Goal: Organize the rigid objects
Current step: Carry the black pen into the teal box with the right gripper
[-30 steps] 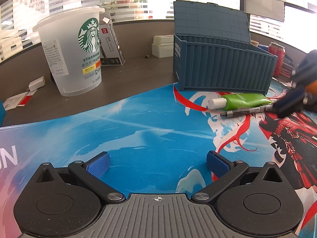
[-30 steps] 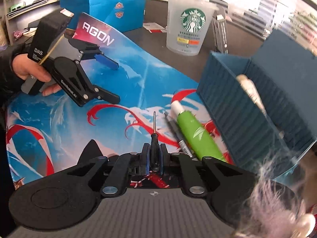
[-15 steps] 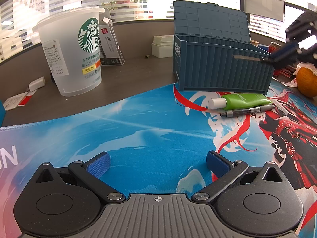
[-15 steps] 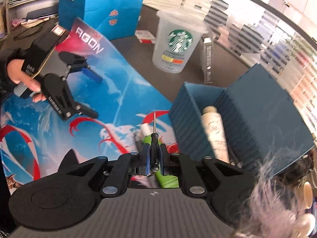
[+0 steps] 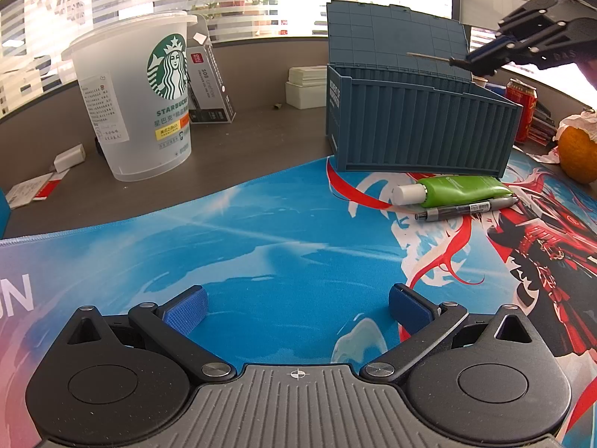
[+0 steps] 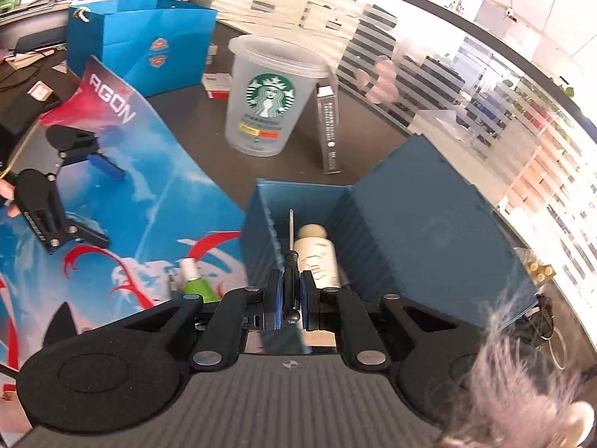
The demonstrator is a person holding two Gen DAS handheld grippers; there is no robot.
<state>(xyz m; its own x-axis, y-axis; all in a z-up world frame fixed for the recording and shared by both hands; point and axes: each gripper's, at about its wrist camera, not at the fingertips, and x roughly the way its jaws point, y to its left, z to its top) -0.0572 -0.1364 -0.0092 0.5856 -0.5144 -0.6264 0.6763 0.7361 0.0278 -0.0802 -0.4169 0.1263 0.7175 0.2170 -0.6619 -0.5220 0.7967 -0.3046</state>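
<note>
My right gripper [image 6: 290, 291] is shut on a small black screwdriver [image 6: 290, 246] and holds it above the open blue container box [image 6: 261, 231], shaft pointing forward over the inside. A cream bottle [image 6: 317, 257] lies in the box. In the left wrist view the right gripper [image 5: 485, 61] hovers over the box [image 5: 421, 127] with the screwdriver [image 5: 433, 58]. A green tube [image 5: 451, 188] and a grey pen [image 5: 466, 210] lie on the blue mat [image 5: 261, 231] in front of the box. My left gripper [image 5: 296, 304] is open and empty, low over the mat.
A Starbucks cup [image 5: 138, 97] stands on the dark desk at the back left, with a slim carton [image 5: 211, 86] behind it. A red can [image 5: 524, 108] and an orange [image 5: 576, 153] sit right of the box. A blue paper bag [image 6: 141, 52] stands far back.
My right gripper has lifted the screwdriver off the mat and carried it up and over the open box. The left gripper has not moved.
</note>
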